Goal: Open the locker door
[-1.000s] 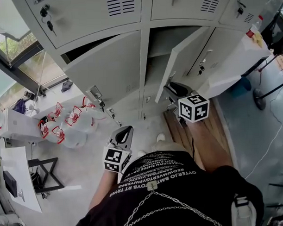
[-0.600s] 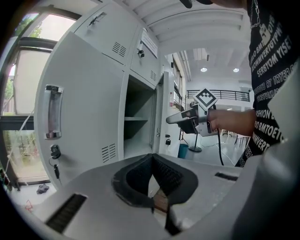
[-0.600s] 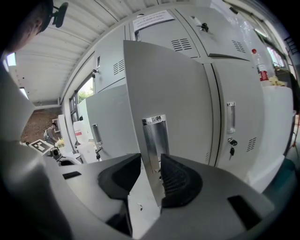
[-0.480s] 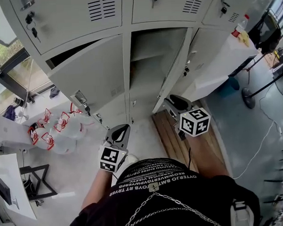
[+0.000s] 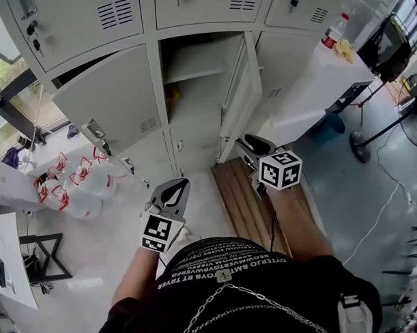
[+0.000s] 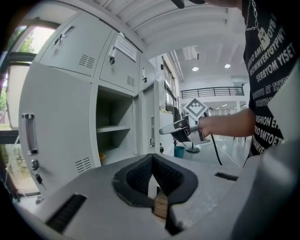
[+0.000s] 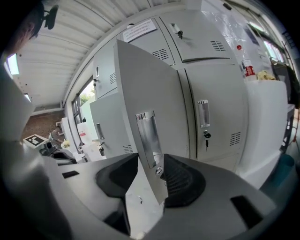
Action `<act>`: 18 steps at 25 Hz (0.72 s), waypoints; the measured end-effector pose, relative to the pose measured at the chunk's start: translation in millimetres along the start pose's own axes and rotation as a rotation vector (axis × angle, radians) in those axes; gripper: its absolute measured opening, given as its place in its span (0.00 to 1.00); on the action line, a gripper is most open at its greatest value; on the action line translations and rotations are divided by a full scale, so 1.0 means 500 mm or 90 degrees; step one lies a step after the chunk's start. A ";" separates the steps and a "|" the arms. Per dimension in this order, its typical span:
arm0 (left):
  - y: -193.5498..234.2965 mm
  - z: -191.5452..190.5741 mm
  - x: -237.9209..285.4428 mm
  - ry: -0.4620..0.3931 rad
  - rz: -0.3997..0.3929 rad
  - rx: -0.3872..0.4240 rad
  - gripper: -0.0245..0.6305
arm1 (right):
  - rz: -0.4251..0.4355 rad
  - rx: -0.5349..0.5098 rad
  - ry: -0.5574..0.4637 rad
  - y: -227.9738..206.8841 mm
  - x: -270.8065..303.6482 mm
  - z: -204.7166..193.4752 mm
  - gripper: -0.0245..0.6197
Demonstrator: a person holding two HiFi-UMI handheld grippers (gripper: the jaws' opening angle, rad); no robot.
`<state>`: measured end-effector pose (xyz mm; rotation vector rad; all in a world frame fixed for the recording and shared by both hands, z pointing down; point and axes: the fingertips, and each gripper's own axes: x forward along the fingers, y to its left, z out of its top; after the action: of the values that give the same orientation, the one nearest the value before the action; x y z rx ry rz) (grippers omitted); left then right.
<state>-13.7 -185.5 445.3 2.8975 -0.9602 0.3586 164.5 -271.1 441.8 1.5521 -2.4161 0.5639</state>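
I see the locker door (image 5: pixel 238 103) swung well out from the middle compartment, edge-on to my head view, with the shelf (image 5: pixel 191 64) inside exposed. The right gripper (image 5: pixel 249 143) is at the door's free edge. In its own view the panel, with its recessed metal handle (image 7: pixel 149 133) and the small lock (image 7: pixel 159 171) under it, stands between the two pads. The jaws are wide and have just been opening further, so the panel sits in the gap and the left pad is clear of it (I can't confirm a gap at the right pad).

The left gripper (image 5: pixel 174 192) hangs low by the person's hip, away from the lockers, its jaws together at the tips with nothing between them.

For writing, there is a paper notice (image 7: pixel 140 29) on an upper door, its print too small for me to read. A bottle (image 7: pixel 247 66) with a red label stands on the white counter (image 5: pixel 315 83), its text also unreadable. The black shirt (image 5: pixel 225 264) carries white block lettering, mostly garbled from here, though one word in the left gripper view looks like "FASHION". Both cubes show black-and-white square markers.
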 end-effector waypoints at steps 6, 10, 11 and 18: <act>-0.074 0.008 -0.041 0.013 0.057 0.005 0.04 | 0.042 0.001 0.005 -0.021 -0.009 -0.009 0.33; -0.117 0.005 -0.072 0.024 0.093 0.005 0.04 | 0.032 -0.051 0.061 -0.033 -0.006 -0.058 0.30; -0.123 0.006 -0.079 0.024 0.104 0.005 0.04 | 0.037 -0.053 0.062 -0.030 -0.011 -0.065 0.30; -0.179 0.039 -0.105 0.016 0.146 0.006 0.04 | 0.114 -0.111 -0.006 0.069 -0.171 -0.062 0.03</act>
<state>2.7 -86.1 414.6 2.7891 -1.2941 0.4128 168.2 -174.5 430.3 1.2811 -2.5507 0.3647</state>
